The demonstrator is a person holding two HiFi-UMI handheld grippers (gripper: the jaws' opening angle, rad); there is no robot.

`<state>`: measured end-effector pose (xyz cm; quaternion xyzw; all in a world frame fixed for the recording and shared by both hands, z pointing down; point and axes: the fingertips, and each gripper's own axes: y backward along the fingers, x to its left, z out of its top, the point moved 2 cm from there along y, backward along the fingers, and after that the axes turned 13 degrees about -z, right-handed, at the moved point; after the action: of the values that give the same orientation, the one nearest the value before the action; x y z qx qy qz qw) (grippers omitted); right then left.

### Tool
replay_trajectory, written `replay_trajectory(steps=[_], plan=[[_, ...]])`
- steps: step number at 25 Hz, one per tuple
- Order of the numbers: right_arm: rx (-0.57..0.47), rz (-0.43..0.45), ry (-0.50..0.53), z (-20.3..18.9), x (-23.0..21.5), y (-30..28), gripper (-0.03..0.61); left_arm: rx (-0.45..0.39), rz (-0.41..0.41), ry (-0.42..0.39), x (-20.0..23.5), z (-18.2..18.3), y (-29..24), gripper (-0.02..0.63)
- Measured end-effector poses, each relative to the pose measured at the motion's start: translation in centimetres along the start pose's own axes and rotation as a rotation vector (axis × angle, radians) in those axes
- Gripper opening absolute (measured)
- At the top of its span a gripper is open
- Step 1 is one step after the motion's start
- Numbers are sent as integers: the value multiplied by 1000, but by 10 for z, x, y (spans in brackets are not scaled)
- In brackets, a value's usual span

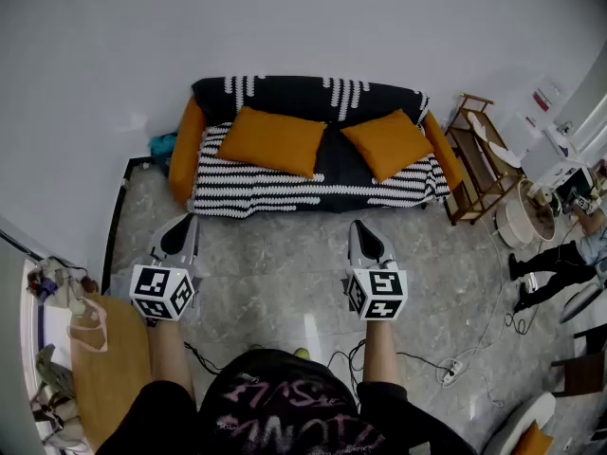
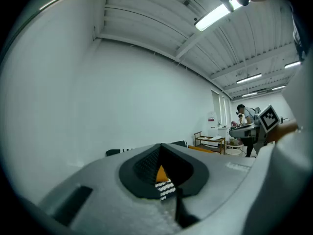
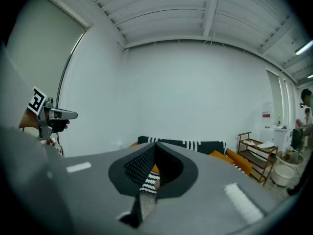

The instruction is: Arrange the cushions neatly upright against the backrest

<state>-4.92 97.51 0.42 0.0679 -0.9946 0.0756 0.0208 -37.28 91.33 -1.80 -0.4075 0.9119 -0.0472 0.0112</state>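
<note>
A sofa (image 1: 313, 192) with a black-and-white striped cover stands against the far wall. Two orange cushions lean on its backrest: the left cushion (image 1: 273, 140) lies fairly flat and wide, the right cushion (image 1: 387, 143) is tilted on a corner. Orange bolsters sit at both ends. My left gripper (image 1: 186, 222) and right gripper (image 1: 358, 226) hover over the floor in front of the sofa, well short of it, both shut and empty. In the right gripper view the sofa (image 3: 195, 145) shows beyond the shut jaws. A sliver of orange and stripes shows in the left gripper view.
A wooden rack (image 1: 479, 159) stands right of the sofa, with a white round bucket (image 1: 526, 218) and a person's legs (image 1: 560, 263) beyond it. Cables and a power strip (image 1: 453, 373) lie on the marble floor. A wooden table (image 1: 109, 377) is at my lower left.
</note>
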Motion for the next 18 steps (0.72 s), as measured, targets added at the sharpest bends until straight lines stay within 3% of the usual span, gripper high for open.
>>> replay_trajectory(steps=[10,18], plan=[[-11,-8,-4,1,0,7,12,-14,-12,-6,-3,4,5,3],[-6,34,22,4,19,11,12,-24,-16,0,-1,3,16,3]])
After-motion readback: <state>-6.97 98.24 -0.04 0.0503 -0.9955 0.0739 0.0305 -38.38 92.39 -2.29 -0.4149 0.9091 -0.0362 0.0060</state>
